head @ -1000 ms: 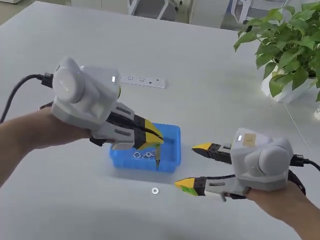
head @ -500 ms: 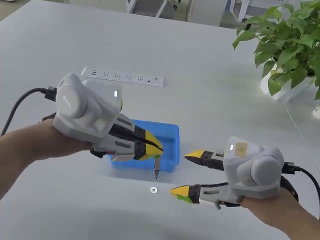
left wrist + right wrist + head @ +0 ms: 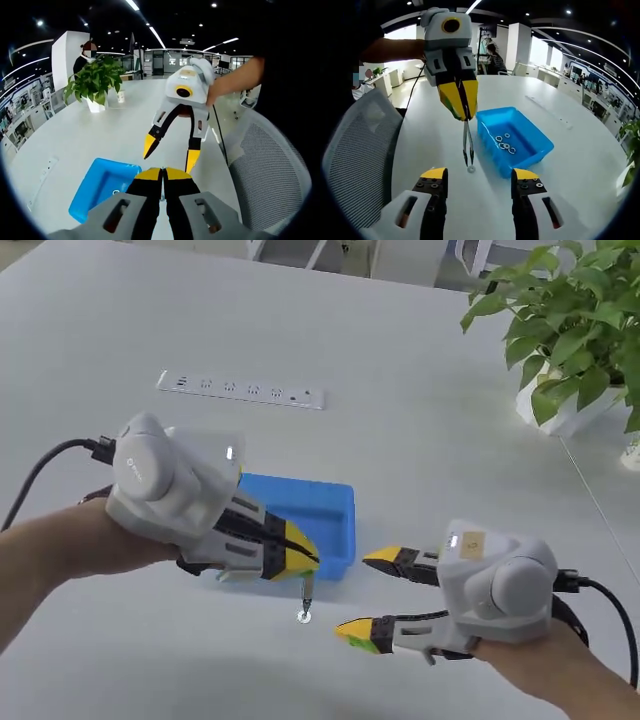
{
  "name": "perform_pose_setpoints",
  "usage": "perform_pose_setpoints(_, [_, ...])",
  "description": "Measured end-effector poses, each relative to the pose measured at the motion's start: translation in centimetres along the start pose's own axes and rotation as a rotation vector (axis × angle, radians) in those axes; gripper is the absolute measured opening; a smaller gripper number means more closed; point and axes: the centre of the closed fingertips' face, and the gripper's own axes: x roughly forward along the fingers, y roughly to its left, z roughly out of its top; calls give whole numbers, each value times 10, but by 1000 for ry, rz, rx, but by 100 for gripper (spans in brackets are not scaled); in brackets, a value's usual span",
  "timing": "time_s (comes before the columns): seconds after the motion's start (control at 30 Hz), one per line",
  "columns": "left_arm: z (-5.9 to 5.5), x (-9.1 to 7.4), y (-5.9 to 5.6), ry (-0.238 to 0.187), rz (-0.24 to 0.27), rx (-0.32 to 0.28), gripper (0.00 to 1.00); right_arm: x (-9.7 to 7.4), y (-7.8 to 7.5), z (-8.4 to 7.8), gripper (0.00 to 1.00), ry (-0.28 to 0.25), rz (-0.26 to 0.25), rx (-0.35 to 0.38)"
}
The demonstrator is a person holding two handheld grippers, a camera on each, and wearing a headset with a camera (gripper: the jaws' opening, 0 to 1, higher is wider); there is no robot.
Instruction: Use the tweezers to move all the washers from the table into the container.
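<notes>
A single small washer lies on the white table just in front of the blue container. Several washers lie inside it. My left gripper is shut on thin metal tweezers, which hang point down. Their tips stand slightly apart, right above the lone washer. To the right of the washer, my right gripper is open and holds nothing.
A white power strip lies on the far side of the table. A potted green plant stands at the back right. A grey mesh chair is beside the table edge. Bare tabletop surrounds the container.
My left gripper has carried the tweezers from over the container toward me and down, so their tips now hover at the lone washer. The right gripper stays open beside it.
</notes>
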Motion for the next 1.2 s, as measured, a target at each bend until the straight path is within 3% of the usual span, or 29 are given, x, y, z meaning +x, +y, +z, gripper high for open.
perform_pose_setpoints(0.33, [-8,5,-3,3,-13,-6,4,5,2,-3,51,3,10,4])
perform_pose_setpoints(0.63, [-7,6,-3,-5,-18,-2,5,11,8,-5,50,6,30,5])
perform_pose_setpoints(1.2, [-10,5,-3,14,-69,21,4,45,25,11,28,3,137,-114])
